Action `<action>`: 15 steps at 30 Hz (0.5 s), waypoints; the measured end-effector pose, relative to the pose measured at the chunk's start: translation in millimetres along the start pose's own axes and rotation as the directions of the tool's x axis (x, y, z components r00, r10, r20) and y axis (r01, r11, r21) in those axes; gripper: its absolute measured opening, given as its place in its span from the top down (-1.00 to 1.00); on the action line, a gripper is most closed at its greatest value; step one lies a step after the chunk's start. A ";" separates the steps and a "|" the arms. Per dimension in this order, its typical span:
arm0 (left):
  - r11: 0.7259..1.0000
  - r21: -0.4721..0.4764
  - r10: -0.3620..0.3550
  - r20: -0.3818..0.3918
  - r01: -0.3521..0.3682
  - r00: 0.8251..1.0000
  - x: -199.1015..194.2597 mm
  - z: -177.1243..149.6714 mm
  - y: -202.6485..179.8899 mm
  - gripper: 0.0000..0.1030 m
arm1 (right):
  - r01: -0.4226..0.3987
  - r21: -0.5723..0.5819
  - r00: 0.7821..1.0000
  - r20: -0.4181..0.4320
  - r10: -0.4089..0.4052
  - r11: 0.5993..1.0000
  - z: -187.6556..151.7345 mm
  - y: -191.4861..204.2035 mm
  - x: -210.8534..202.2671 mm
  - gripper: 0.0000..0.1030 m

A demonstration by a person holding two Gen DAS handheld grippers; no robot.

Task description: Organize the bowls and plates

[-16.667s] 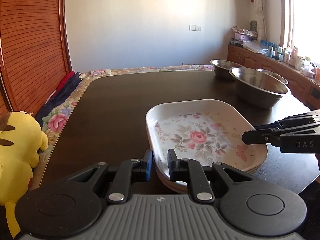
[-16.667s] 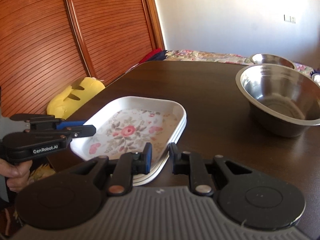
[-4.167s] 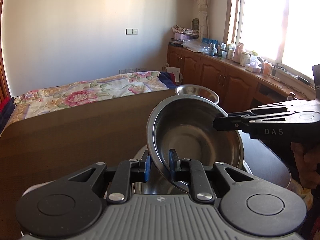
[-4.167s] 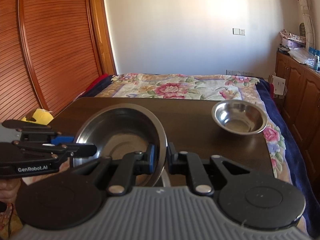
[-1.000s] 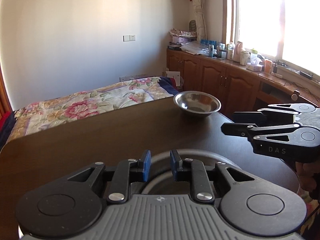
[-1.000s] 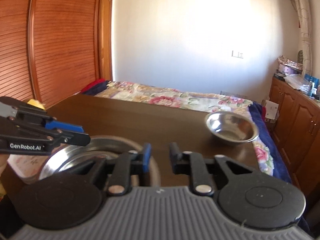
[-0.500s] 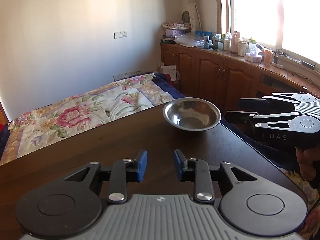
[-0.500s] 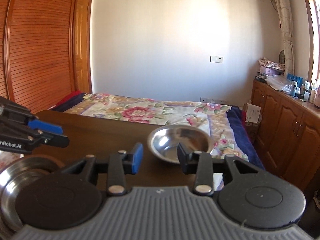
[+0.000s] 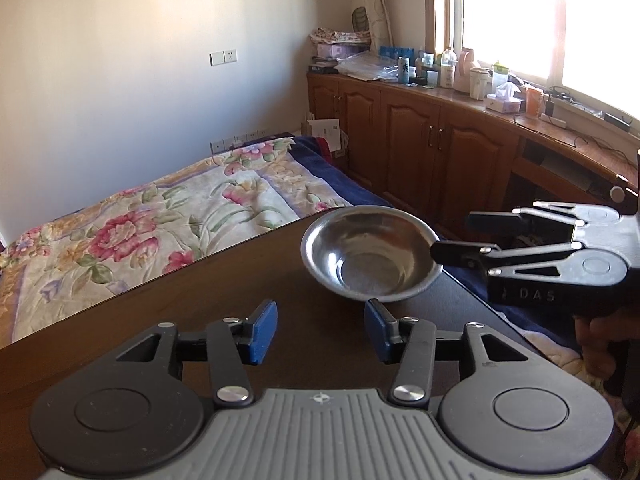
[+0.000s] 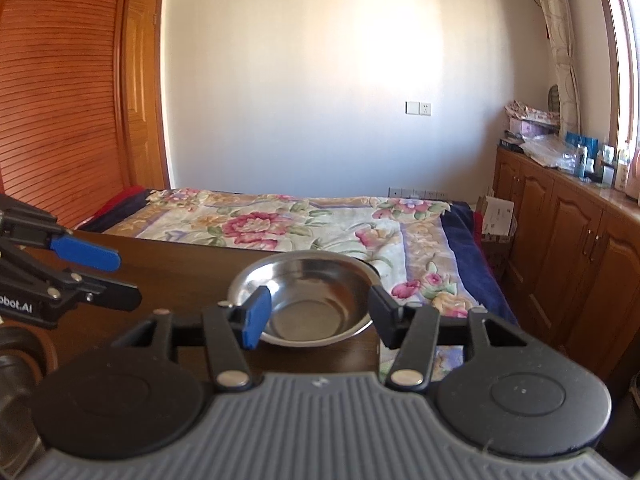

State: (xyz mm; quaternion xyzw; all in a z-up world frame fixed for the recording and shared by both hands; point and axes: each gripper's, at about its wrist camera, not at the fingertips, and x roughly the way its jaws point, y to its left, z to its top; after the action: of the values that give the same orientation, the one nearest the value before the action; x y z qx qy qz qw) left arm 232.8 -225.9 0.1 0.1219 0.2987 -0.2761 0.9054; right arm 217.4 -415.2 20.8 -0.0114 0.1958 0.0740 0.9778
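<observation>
left hand-held gripper [image 9: 320, 330]: empty, jaws opening | right hand-held gripper [image 10: 318, 312]: empty, jaws opening, small steel bowl [image 10: 306, 298] just ahead, not gripped | bowl sits near far corner of surface [image 9: 200, 312], bed [image 9: 160, 224] beyond | step: reach for last bowl | next: close on rim, likely both sides

Pale walls [image 10: 320, 80] rise behind a floral-covered bed [image 10: 280, 224]. Wooden cabinets [image 9: 420, 140] line the sunlit window [image 9: 540, 12], their top cluttered. A slatted wardrobe [image 10: 56, 92] stands beside a door [image 10: 144, 88].
</observation>
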 end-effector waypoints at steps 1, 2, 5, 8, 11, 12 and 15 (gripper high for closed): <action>1.000 0.000 0.000 -0.002 0.000 1.000 3.7 2.2 -0.7 0.00 | -0.003 0.012 1.000 -0.007 0.003 1.000 -0.7 -2.8 3.2 -0.07; 1.000 0.002 0.001 -0.004 -0.001 1.000 7.9 4.4 -0.9 0.00 | -0.006 0.026 1.000 -0.013 0.007 1.000 -2.0 -5.4 6.3 -0.07; 1.000 -0.003 -0.003 -0.015 0.003 1.000 20.7 11.3 -0.2 0.00 | -0.002 0.055 1.000 -0.021 0.004 0.998 -4.4 -12.6 13.4 -0.07; 1.000 -0.006 -0.008 -0.028 0.008 1.000 32.8 16.6 0.8 0.00 | -0.003 0.077 0.999 -0.032 0.005 0.997 -6.4 -18.1 20.0 -0.07; 1.000 -0.008 -0.008 -0.043 0.007 0.999 45.9 21.4 1.8 0.00 | -0.002 0.091 0.999 -0.040 0.006 0.996 -6.5 -21.8 25.0 -0.07; 1.000 -0.012 -0.010 -0.049 0.009 0.999 50.2 22.8 2.3 0.00 | -0.004 0.094 0.999 -0.043 0.008 0.996 -6.2 -23.6 26.8 -0.07; 1.000 -0.023 -0.013 -0.062 0.011 0.998 62.2 27.5 3.9 0.00 | -0.004 0.106 0.999 -0.052 0.009 0.994 -5.6 -28.3 31.4 -0.06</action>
State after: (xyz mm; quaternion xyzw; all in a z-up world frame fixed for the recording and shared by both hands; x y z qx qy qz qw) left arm 289.6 -259.9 -15.8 0.1185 0.3304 -0.2744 0.8953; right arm 248.1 -439.2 3.4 0.0394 0.2249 0.0663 0.9713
